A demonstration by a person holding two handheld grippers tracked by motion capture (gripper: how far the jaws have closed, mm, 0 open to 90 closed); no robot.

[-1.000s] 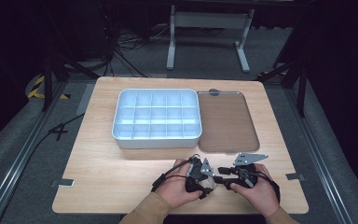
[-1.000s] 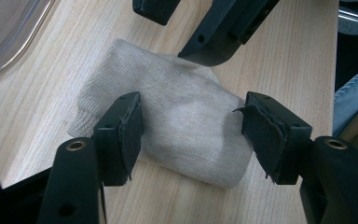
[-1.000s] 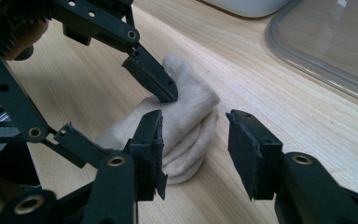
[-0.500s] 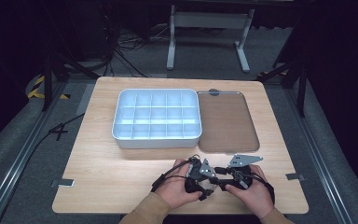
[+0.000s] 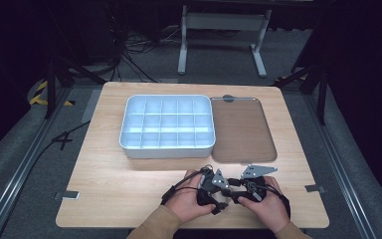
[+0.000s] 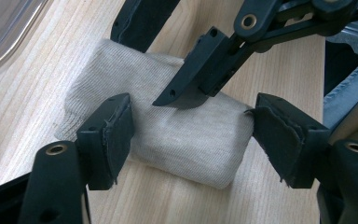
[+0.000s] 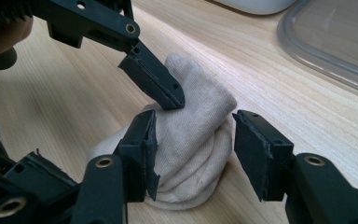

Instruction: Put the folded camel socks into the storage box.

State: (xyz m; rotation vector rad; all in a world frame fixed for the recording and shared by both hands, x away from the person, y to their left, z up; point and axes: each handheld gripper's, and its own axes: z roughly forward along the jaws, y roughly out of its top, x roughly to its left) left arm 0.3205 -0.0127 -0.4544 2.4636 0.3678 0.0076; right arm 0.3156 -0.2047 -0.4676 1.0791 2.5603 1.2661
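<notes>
A folded beige knit cloth (image 6: pixel 182 140) lies on the wooden table near its front edge. My left gripper (image 6: pixel 189 121) is open and straddles the cloth, its pads (image 6: pixel 116 130) by the cloth's two ends. From the opposite side my right gripper (image 7: pixel 193 123) is also open around the same cloth (image 7: pixel 191 140), one pad against it and the other just off it. Each view shows one fingertip (image 6: pixel 177 93) of the facing gripper resting on top of the cloth. In the high view both hands hold the grippers (image 5: pixel 227 191) tip to tip.
A white box with several empty compartments (image 5: pixel 166 151) stands mid-table. A clear, brownish flat lid (image 5: pixel 241 129) lies just right of it, and its rim (image 7: pixel 335 37) is close behind the cloth. Bare wood (image 5: pixel 104 189) stretches left of the hands.
The right gripper has drawn slightly left and nearer, closing in on the left gripper over the cloth. The left hand has hardly moved.
</notes>
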